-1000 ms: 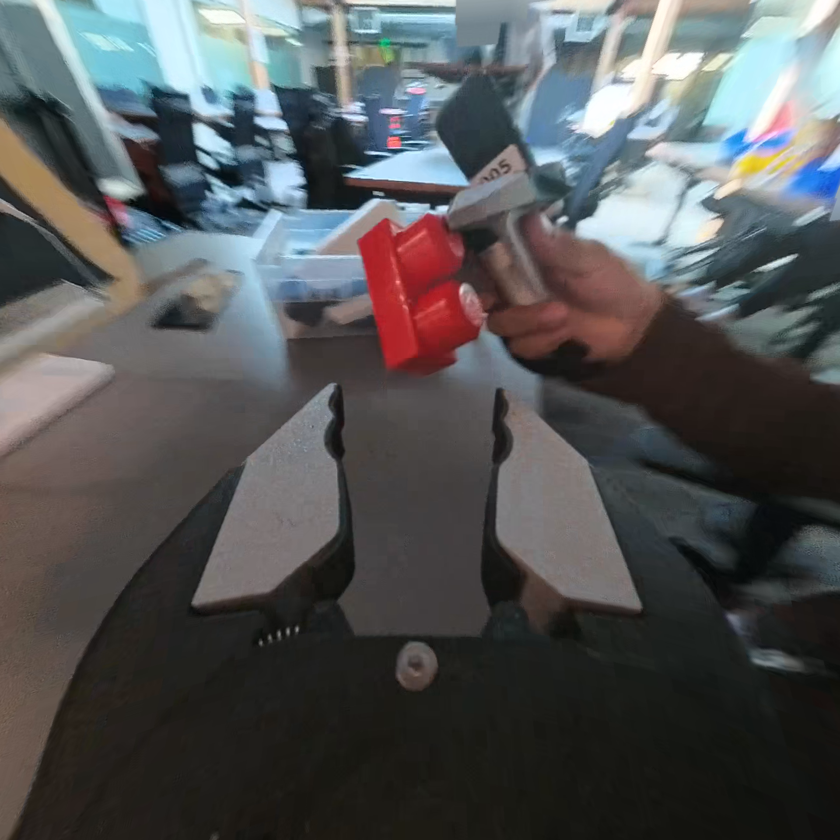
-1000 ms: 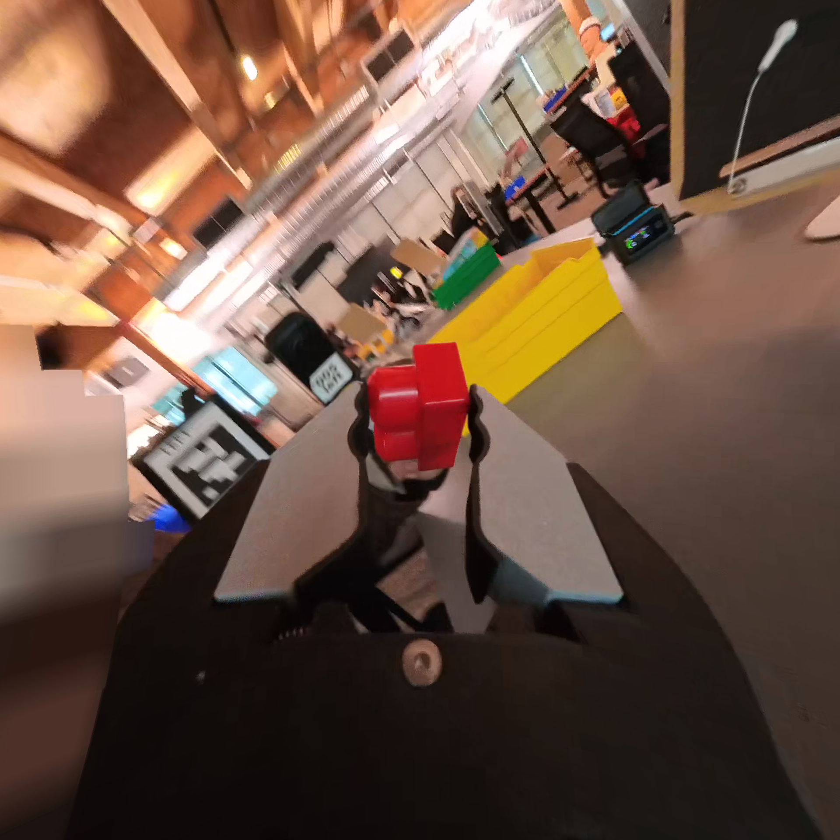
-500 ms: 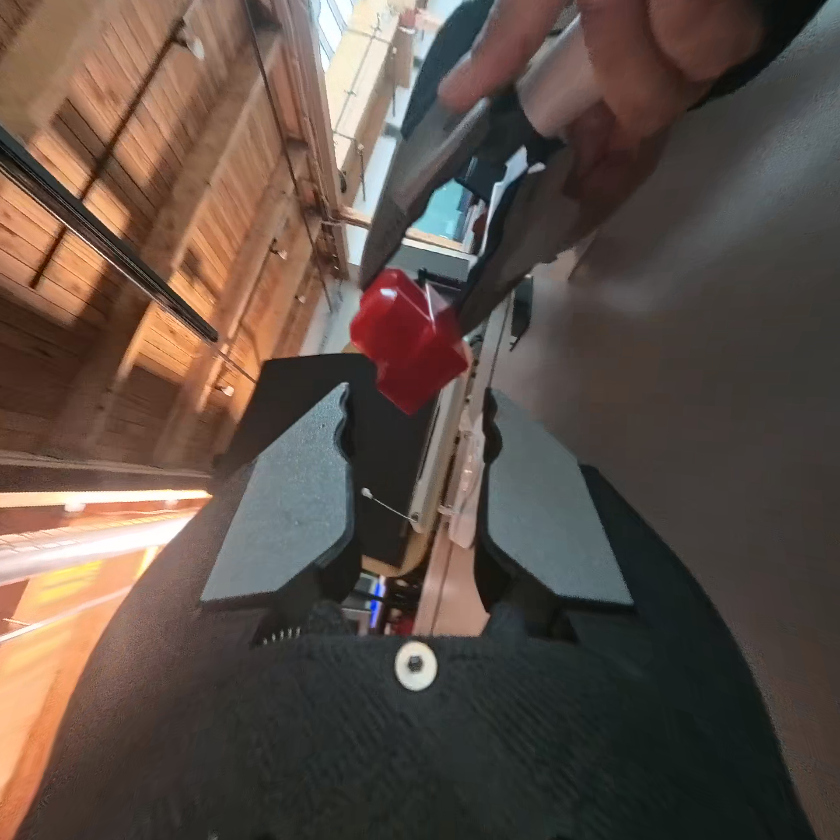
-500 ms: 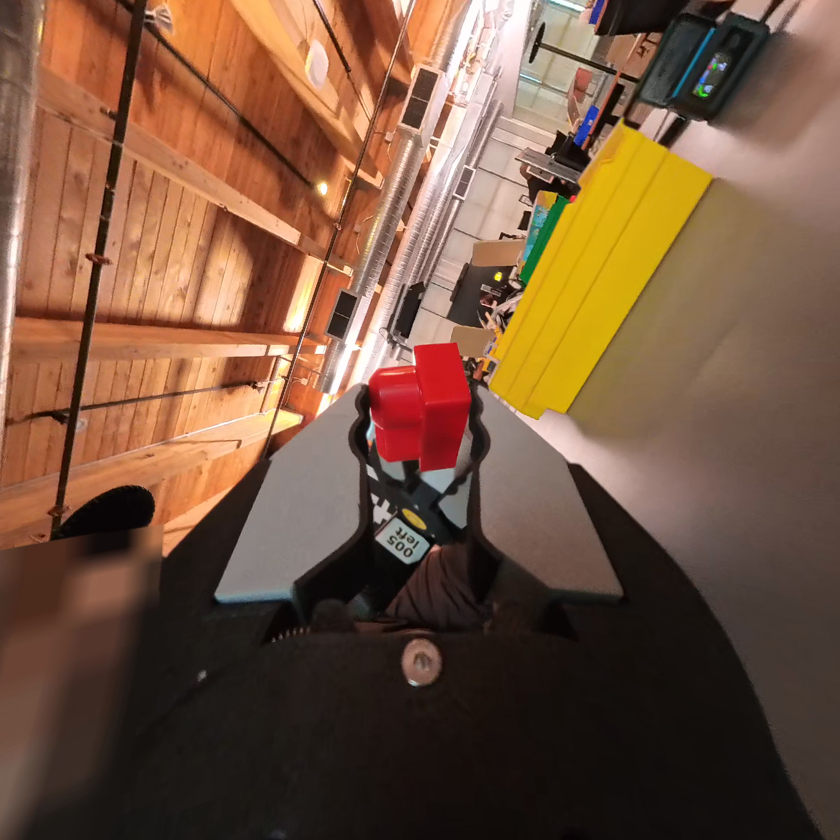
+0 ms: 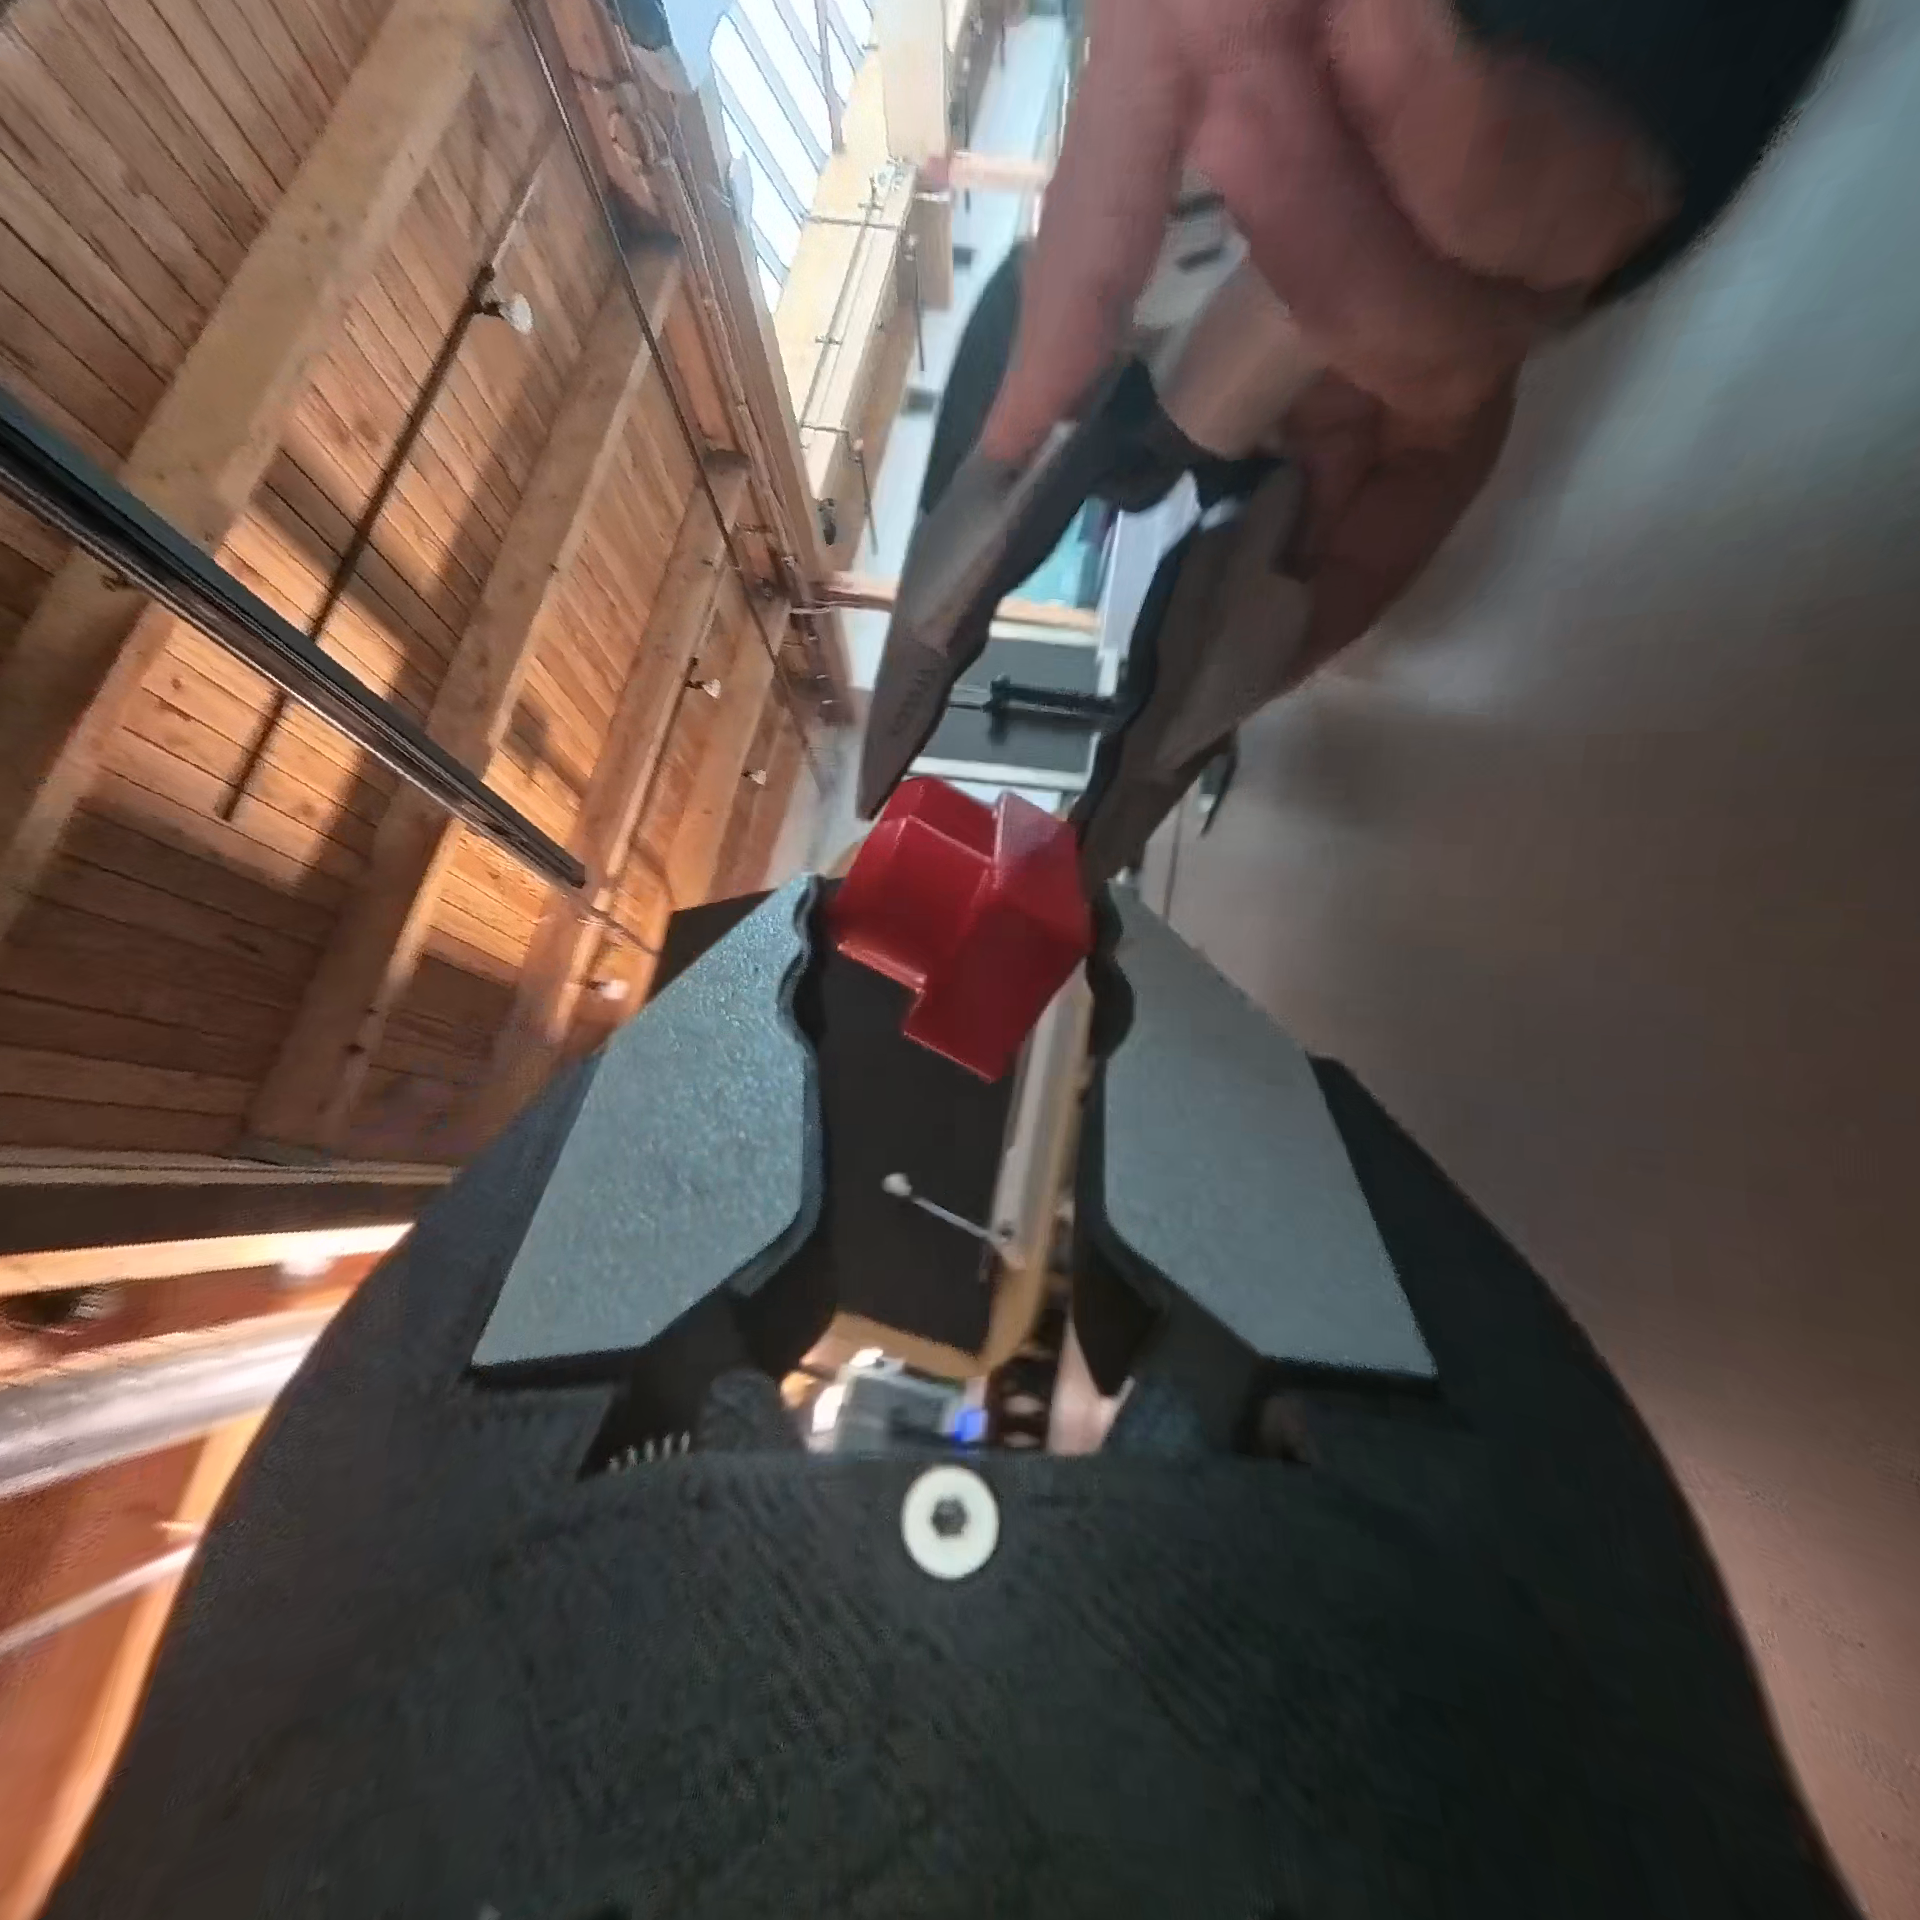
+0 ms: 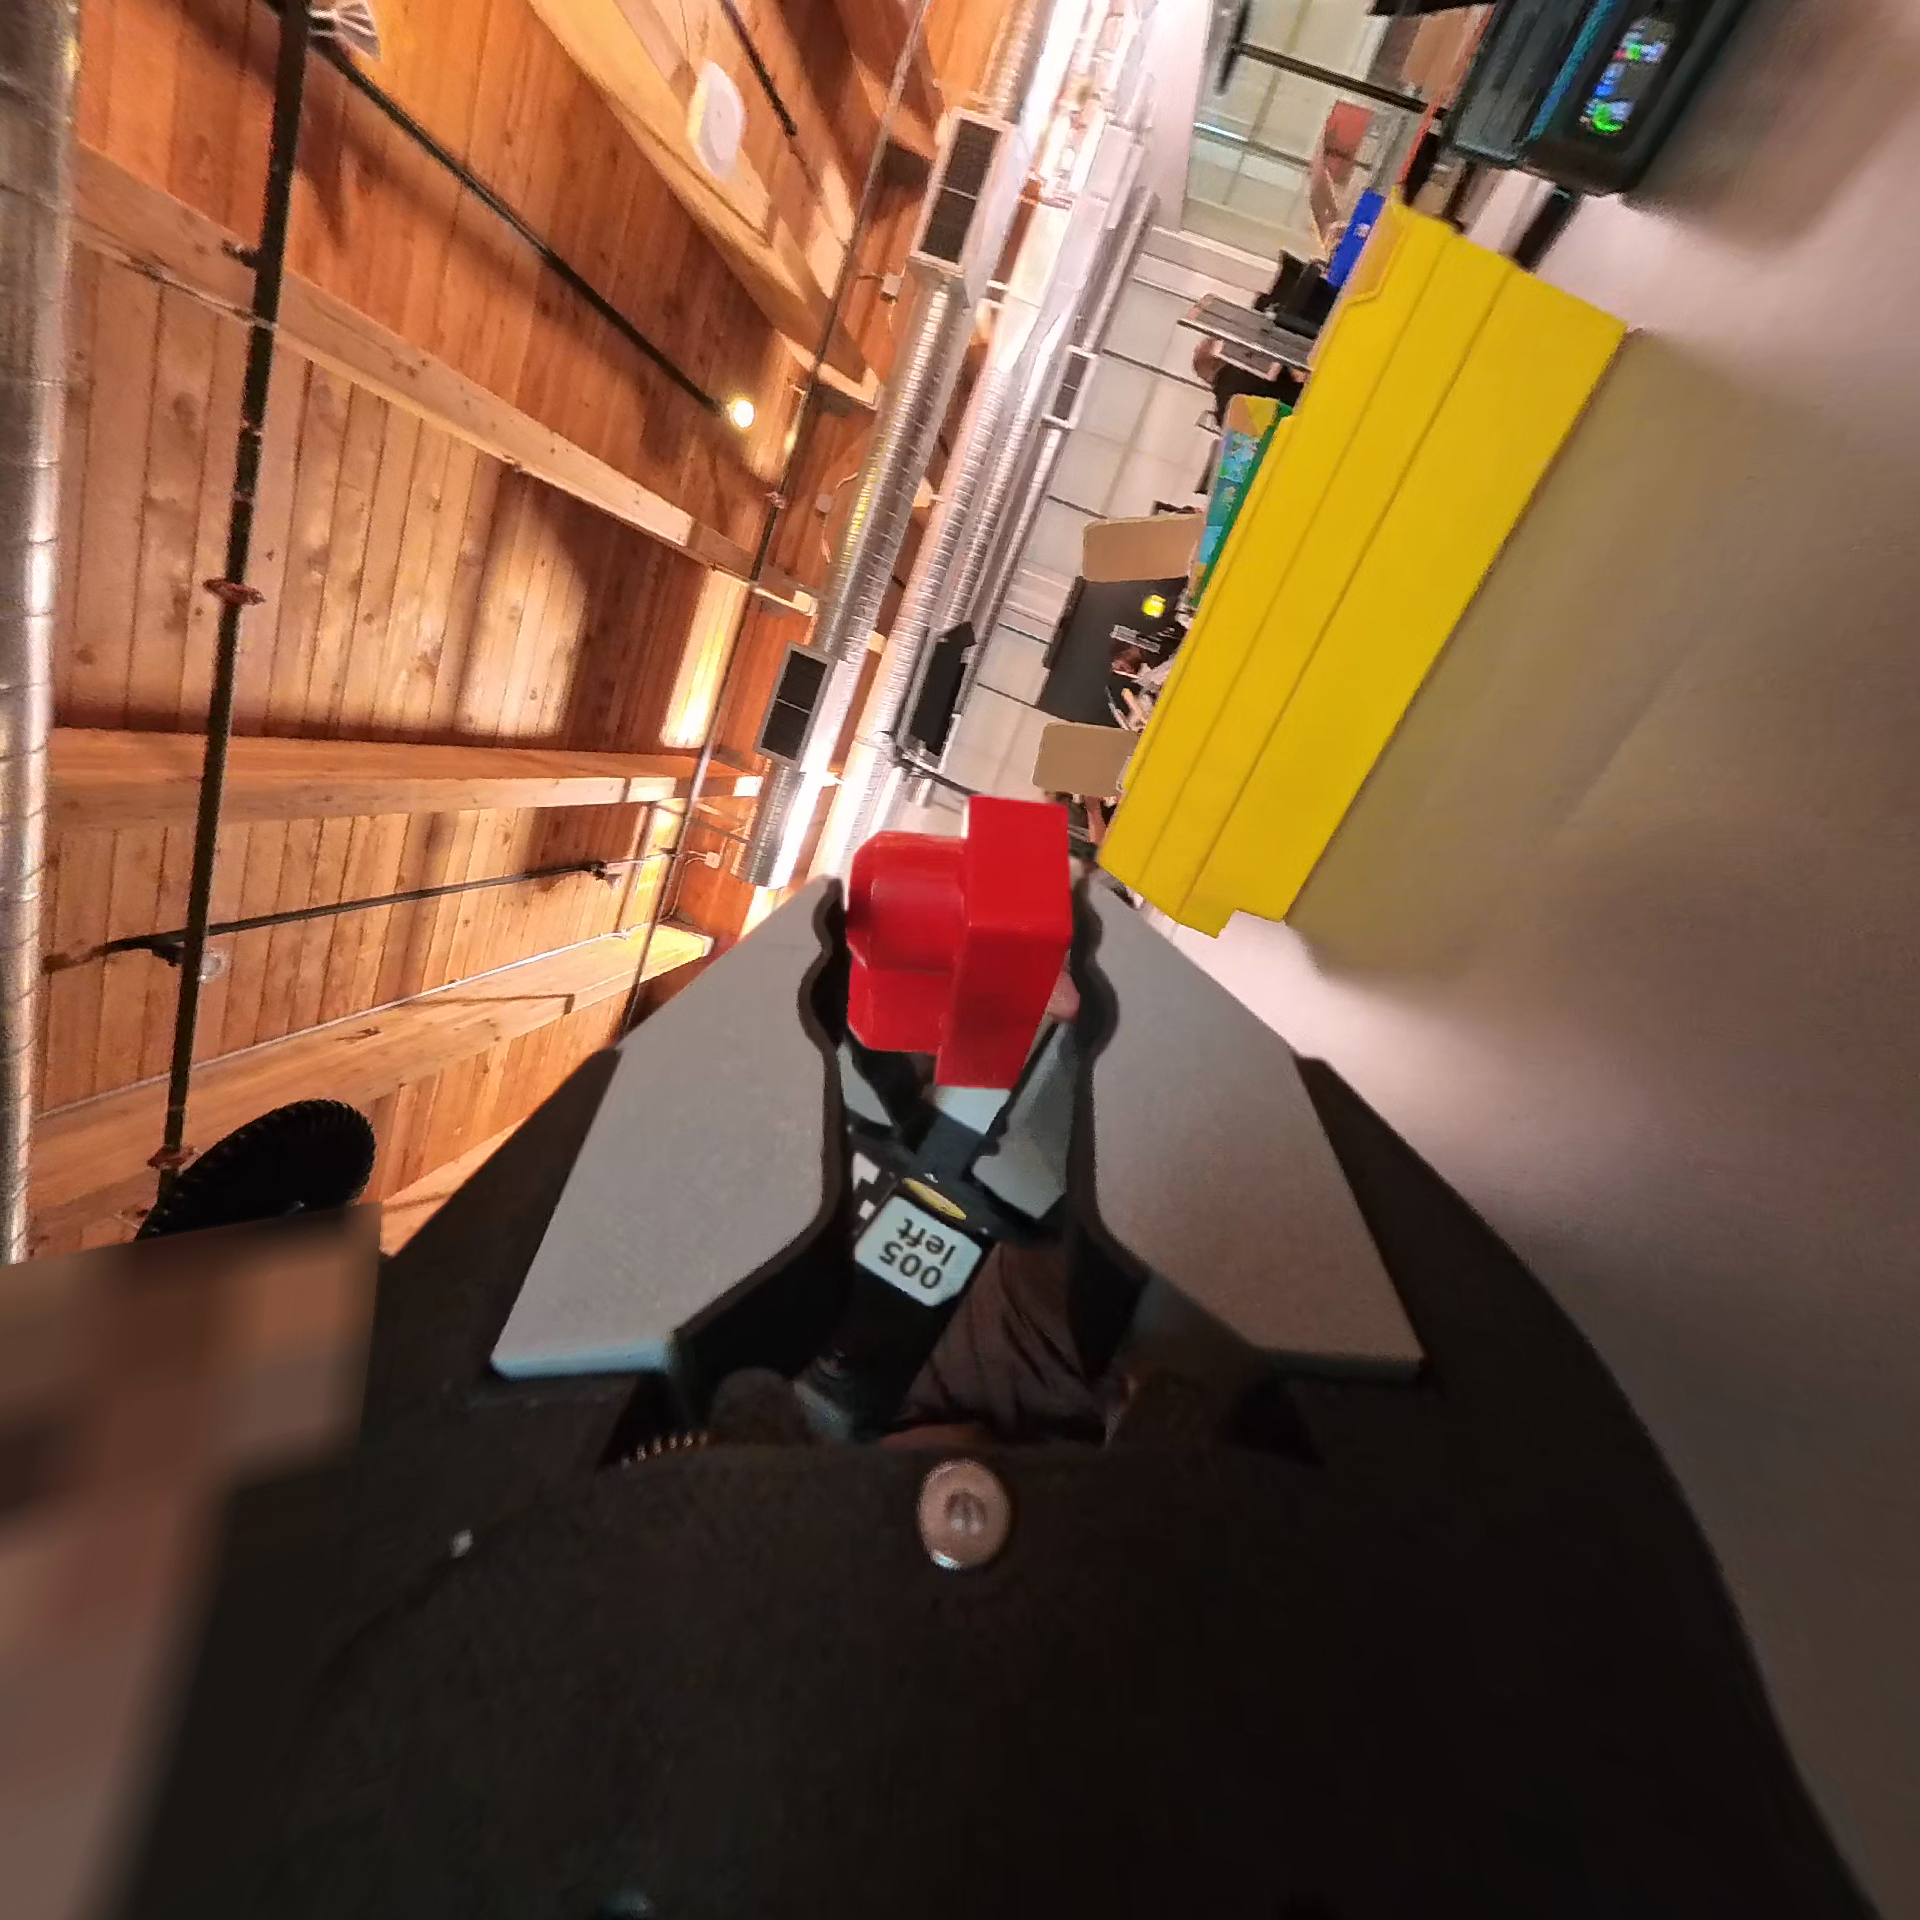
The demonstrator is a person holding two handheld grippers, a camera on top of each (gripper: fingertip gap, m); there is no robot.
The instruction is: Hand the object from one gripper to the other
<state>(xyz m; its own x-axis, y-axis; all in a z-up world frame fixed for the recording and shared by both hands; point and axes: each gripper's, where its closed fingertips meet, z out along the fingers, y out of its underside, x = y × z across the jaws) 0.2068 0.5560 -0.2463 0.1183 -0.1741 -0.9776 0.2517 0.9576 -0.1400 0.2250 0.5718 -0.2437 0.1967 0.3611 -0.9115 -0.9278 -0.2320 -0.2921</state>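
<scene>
A red block [image 5: 966, 914] with two round studs is held in the air between both grippers. My left gripper [image 5: 956, 909] has its two fingertips against the block's two sides. My right gripper [image 5: 1039, 727] comes in from above in the left wrist view, held by a hand [image 5: 1351, 208], and grips the block's far end. In the right wrist view my right gripper [image 6: 958, 909] is shut on the block [image 6: 956, 935]. The left gripper's fingers [image 6: 1023, 1153] show just beneath the block there.
Both views are rolled sideways, with a wooden ceiling on the left. The grey table [image 6: 1662, 935] runs along the right side. Stacked yellow bins [image 6: 1351, 582] and a dark device with a screen [image 6: 1590, 94] stand on it. A black board [image 5: 914, 1143] stands behind the left gripper.
The block has come from ahead of my left gripper to between its fingertips, and those fingers have narrowed onto it. My right gripper has kept its hold on the block.
</scene>
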